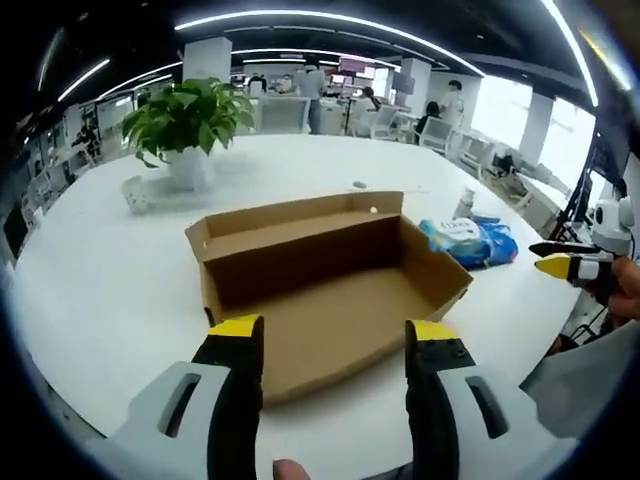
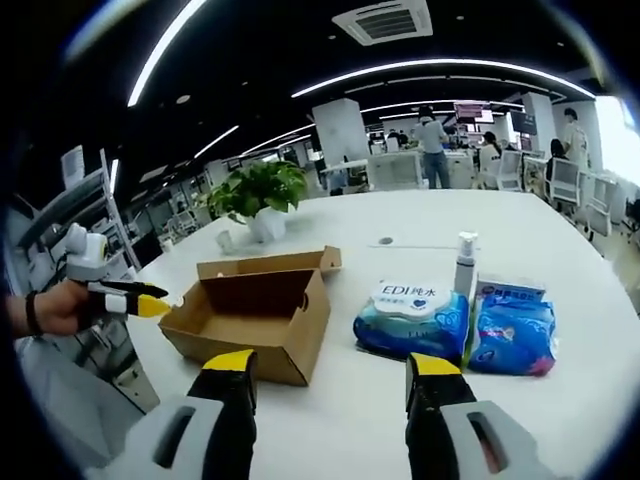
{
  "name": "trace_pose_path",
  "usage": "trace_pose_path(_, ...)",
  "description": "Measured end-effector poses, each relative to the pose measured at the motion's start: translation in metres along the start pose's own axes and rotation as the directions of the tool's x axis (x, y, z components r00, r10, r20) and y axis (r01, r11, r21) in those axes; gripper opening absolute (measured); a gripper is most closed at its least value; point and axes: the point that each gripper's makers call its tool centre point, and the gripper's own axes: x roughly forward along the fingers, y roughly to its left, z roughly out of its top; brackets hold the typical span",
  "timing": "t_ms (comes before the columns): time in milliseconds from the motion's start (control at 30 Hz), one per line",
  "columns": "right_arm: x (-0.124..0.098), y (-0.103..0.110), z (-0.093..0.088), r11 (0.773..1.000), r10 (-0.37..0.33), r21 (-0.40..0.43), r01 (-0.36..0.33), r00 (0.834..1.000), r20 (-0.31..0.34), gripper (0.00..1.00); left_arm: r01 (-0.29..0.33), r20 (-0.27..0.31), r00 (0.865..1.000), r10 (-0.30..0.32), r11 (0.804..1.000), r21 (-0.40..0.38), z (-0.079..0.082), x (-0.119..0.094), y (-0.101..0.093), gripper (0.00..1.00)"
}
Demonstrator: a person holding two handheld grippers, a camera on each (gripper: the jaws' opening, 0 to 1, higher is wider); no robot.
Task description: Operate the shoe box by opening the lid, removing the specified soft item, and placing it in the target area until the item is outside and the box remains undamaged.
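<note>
- The left gripper hangs with its jaws spread wide and nothing between them, just short of the near edge of the shoe box.
- The right gripper is likewise spread and empty, held back from the table, with the box ahead to its left and the packs ahead to its right.
- The shoe box lies open on the white table, its lid flap folded back on the far side; what shows of its interior looks bare.
- Just beside the box sit two soft wipe packs, a blue-green pack and a blue pack, with a small pump bottle standing behind them. The soft item appears to be already outside, though which pack is the specified one I cannot tell.
- Risks, as I judge them: a jaw descending on the thin cardboard wall could crease it; a careless reach toward the packs could topple the bottle; a pinch at one corner could let a pack sag and slip.
- Farther off, a potted plant stands well apart from the work.
</note>
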Motion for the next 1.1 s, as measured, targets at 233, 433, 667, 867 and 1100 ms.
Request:
trace_pose_path(233, 0.002, 0.002, 0.001, 1.000, 0.006, -0.012, -0.006, 1.000, 0.002, 0.58, -0.129, -0.018, 0.992, 0.128, 0.990, -0.051, -0.002, -0.003, 0.040, 0.55)
trace_pose_path(433, 0.001, 0.002, 0.003, 1.000, 0.013, 0.003, -0.013, 1.000, 0.013, 0.56, -0.171, -0.053, 0.985, 0.167, 0.981, -0.094, -0.013, 0.001, 0.056, 0.54)
trace_pose_path(667, 0.000, 0.003, 0.004, 1.000, 0.019, 0.005, -0.019, 1.000, 0.015, 0.56, -0.230, -0.099, 0.971, 0.216, 0.957, -0.174, -0.030, 0.008, 0.070, 0.46)
trace_pose_path(867, 0.002, 0.009, 0.004, 0.999, 0.040, 0.025, -0.040, 0.999, 0.019, 0.54, -0.231, -0.126, 0.969, 0.210, 0.955, -0.185, -0.045, 0.015, 0.070, 0.40)
trace_pose_path(1100, 0.003, 0.013, 0.001, 0.999, 0.049, 0.019, -0.049, 0.999, 0.006, 0.52, -0.270, -0.152, 0.959, 0.240, 0.935, -0.229, -0.057, 0.019, 0.084, 0.29)
